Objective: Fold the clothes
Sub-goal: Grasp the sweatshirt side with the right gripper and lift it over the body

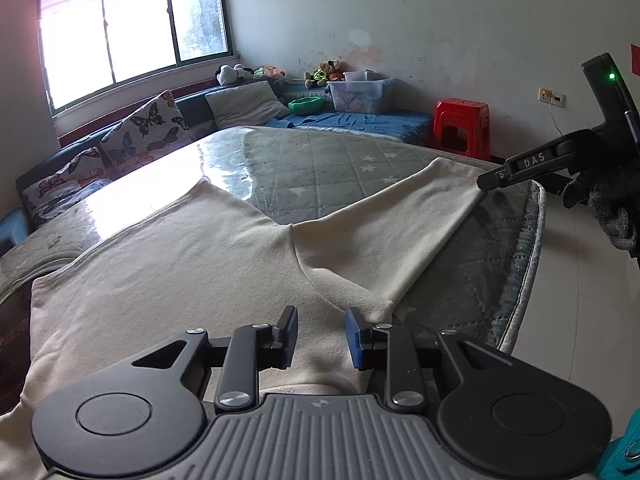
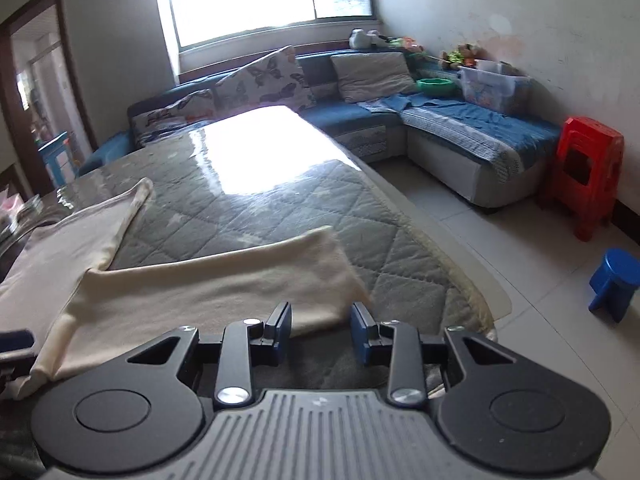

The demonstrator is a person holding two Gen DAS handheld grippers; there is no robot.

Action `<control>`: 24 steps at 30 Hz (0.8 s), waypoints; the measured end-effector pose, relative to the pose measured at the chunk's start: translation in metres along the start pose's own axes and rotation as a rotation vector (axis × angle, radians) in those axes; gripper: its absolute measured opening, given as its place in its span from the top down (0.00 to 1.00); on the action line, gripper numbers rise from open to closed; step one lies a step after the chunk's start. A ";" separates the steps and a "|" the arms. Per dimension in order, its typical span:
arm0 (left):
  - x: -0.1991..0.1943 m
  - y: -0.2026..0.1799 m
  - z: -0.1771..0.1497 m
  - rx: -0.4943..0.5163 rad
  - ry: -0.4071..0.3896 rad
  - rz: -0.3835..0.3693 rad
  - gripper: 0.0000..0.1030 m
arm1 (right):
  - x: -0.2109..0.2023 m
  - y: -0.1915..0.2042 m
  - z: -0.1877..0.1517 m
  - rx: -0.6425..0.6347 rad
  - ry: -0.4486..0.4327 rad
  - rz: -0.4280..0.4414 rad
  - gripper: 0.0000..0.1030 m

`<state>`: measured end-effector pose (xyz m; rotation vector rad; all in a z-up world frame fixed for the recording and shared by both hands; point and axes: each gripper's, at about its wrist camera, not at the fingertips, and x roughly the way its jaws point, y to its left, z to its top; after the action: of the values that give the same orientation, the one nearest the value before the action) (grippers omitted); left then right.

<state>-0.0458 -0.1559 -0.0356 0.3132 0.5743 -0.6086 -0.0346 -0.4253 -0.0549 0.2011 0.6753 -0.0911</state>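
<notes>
A cream long-sleeved top [image 1: 192, 264] lies flat on a grey quilted table cover [image 1: 320, 160]. Its right sleeve [image 1: 384, 224] stretches toward the table's right edge. My left gripper [image 1: 321, 336] is open, hovering just above the top near the armpit, empty. In the left wrist view my right gripper [image 1: 486, 182] shows at the sleeve's cuff, fingertips at the cloth edge. In the right wrist view my right gripper [image 2: 321, 330] is open over the sleeve [image 2: 224, 284], with the cuff's corner between the jaws. The other sleeve [image 2: 100, 220] lies at the far left.
A blue corner sofa [image 2: 460, 128] with butterfly cushions [image 1: 144, 128] stands behind the table. A clear storage box [image 1: 360, 94] and soft toys sit on it. Stacked red stools [image 2: 584, 172] and a small blue stool [image 2: 614, 280] stand on the tiled floor at right. The table edge [image 1: 536, 248] is close.
</notes>
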 end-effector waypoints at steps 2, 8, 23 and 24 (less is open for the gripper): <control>0.000 0.000 -0.001 0.003 0.002 -0.002 0.72 | 0.000 -0.007 -0.001 0.034 0.000 0.004 0.68; 0.001 -0.001 -0.001 0.007 0.007 0.000 0.72 | 0.011 0.000 0.005 0.022 0.004 0.018 0.68; 0.001 -0.001 0.003 0.015 0.011 0.001 0.67 | 0.040 0.018 0.054 -0.046 -0.071 -0.015 0.93; 0.001 -0.001 0.003 0.016 0.012 0.001 0.67 | 0.043 0.016 0.050 -0.034 -0.056 -0.017 0.93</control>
<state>-0.0448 -0.1586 -0.0336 0.3325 0.5807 -0.6107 0.0320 -0.4211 -0.0413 0.1591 0.6220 -0.1010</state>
